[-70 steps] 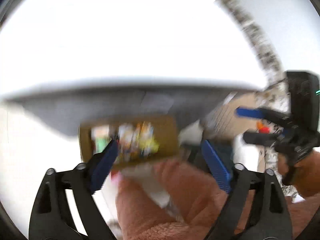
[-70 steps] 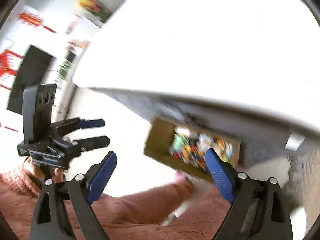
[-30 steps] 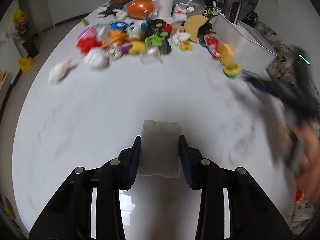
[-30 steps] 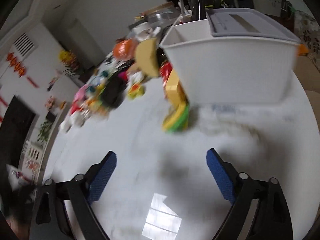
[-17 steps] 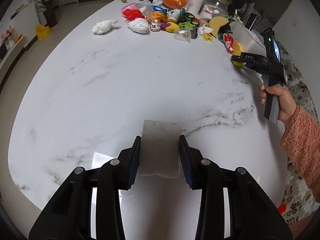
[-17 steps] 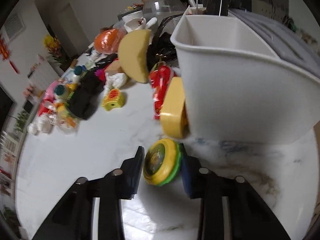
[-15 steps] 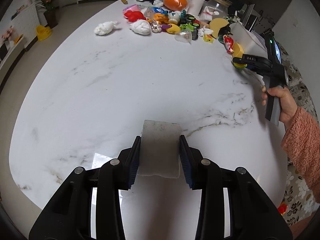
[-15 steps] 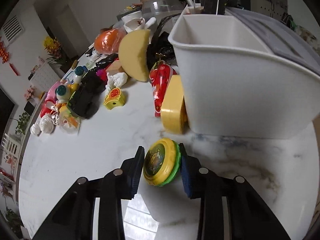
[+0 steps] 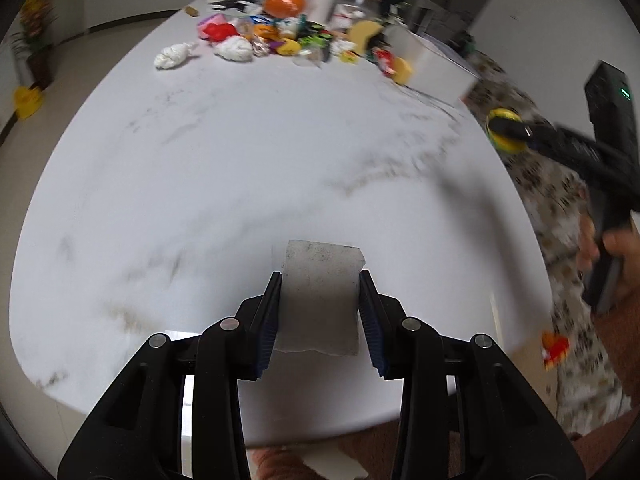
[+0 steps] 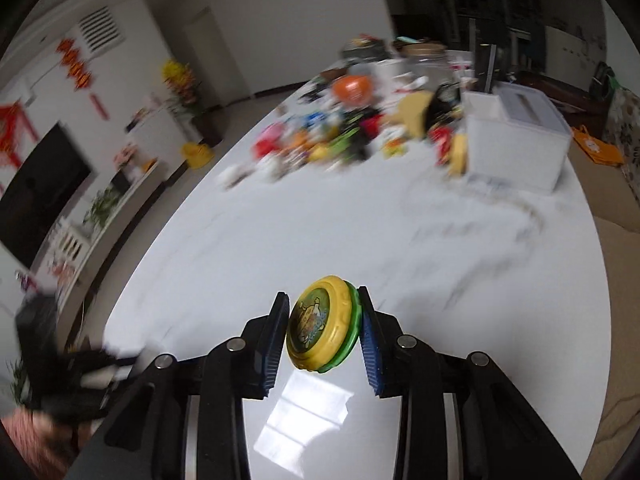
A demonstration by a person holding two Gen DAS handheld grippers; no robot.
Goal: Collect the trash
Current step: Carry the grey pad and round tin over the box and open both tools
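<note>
You have two black two-finger grippers: one holds one grey flat rectangular scrap, one holds one yellow-and-green round disc. One white plastic bin stands at the marble table's far edge (blurred litter beside it, uncountable).

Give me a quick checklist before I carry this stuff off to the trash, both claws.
1. Left claw clamped on the grey card piece: ok.
2. Right claw pinching the yellow-green disc toy between both pads: ok.
3. Disc lifted clear of the marble table: ok, seen in the left wrist view at.
4. Path between the two claws free of clutter: ok, the toy pile sits far off.
5. Trash container in sight: not ok, none in either view.
6. White bin undisturbed: cannot tell, blurred.
</note>
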